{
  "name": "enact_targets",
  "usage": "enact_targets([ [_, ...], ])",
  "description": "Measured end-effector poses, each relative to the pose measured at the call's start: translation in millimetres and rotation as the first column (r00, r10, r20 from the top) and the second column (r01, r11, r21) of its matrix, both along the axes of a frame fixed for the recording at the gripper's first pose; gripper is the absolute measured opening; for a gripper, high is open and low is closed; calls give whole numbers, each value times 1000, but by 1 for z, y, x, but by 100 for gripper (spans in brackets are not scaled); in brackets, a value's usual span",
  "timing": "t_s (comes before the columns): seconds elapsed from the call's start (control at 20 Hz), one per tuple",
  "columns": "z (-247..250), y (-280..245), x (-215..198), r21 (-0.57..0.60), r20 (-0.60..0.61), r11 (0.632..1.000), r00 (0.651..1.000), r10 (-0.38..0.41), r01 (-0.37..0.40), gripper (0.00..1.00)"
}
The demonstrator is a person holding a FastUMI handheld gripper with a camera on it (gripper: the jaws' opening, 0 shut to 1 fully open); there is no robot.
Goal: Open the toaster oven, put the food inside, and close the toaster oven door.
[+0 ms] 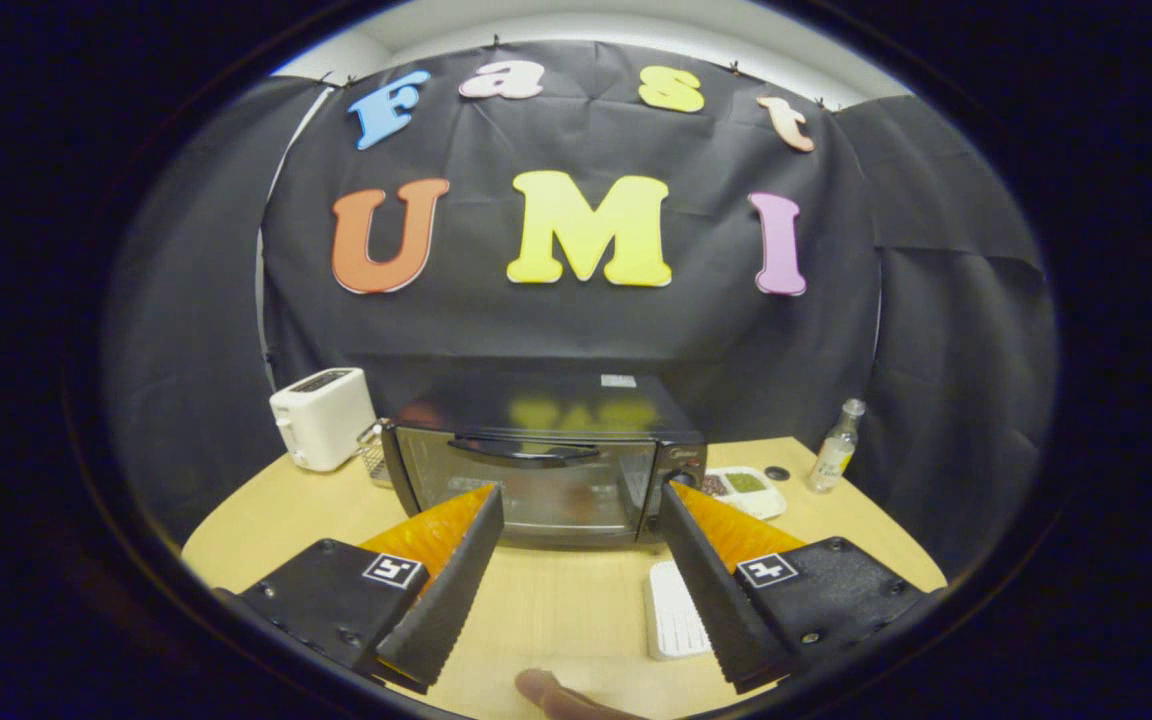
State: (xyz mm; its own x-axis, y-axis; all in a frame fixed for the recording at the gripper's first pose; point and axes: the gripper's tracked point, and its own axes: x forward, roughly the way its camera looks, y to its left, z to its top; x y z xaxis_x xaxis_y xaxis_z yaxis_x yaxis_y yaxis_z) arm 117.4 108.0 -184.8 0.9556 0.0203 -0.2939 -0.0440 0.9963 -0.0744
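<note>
Now | toaster oven (536, 470) black, glass door closed | tool (581, 500) spread wide, holding nothing

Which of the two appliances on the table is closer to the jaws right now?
The black toaster oven, door shut, just ahead of the open gripper. The white toaster stands farther back beside it.

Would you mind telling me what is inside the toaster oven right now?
Through the shut glass door of the toaster oven, only dim reflections show; any contents cannot be told. The open gripper holds nothing.
</note>
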Motion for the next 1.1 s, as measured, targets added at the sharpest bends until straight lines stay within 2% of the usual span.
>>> enact_targets([
  [0.3,94,-5,-81,42,189,999,982,22,-31,99],
  [0.5,144,-11,-147,71,312,995,949,41,-67,99],
  [0.65,156,-14,-178,26,382,997,922,57,-73,98],
  [0.9,140,-2,-199,44,364,989,924,118,-144,99],
  [1.1,140,-4,-199,34,360,989,925,124,-146,99],
])
